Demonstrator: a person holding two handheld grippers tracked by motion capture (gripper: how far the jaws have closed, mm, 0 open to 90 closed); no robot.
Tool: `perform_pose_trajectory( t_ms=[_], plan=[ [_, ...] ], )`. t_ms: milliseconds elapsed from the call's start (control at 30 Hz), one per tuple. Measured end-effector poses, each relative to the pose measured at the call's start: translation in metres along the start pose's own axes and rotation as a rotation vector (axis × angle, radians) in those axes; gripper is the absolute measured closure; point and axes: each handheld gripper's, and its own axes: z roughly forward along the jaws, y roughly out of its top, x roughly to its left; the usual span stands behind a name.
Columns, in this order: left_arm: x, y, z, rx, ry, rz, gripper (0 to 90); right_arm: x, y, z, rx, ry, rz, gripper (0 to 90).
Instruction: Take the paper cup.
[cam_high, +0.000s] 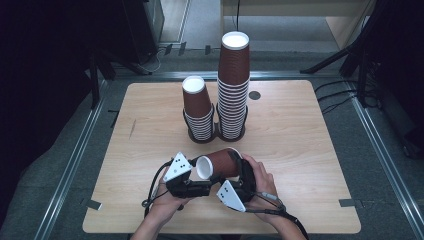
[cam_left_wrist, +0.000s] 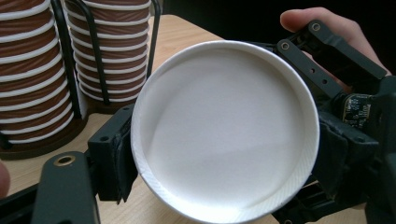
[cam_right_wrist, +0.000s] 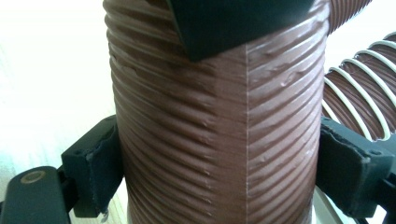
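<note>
A brown ribbed paper cup (cam_high: 220, 164), judged light, thin-walled and easily crushed, is held on its side just above the near table (cam_high: 300, 150). It is clamped across the rim by the left gripper (cam_high: 204, 176) and across the mid-wall by the right gripper (cam_high: 239, 172). A light grip on the stiffer rim is advised; farther off, two racked cup stacks (cam_high: 218, 107) are seen.

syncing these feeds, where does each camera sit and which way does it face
High view: above the person's side, looking forward and down on the table; both hands, left gripper, right gripper.
Left gripper view: on the left gripper, facing the cup end-on; a thumb of the other hand.
Right gripper view: on the right gripper, facing the cup's ribbed side.
Shared: cup and stacks.
</note>
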Motion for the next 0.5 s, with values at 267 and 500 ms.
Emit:
perform_pose_trajectory(
  t_ms=[267, 500],
  plan=[
    [0.0037, -0.0006, -0.0012, 0.008, -0.031, -0.013, 22.6, -0.0027, -0.0014, 0.0, 0.0, 0.033, 0.031, 9.7],
    [0.0071, 0.0002, -0.0047, -0.006, -0.052, -0.027, 23.0, -0.0034, -0.0056, -0.0003, 0.003, 0.005, 0.036, 4.1]
  ],
)
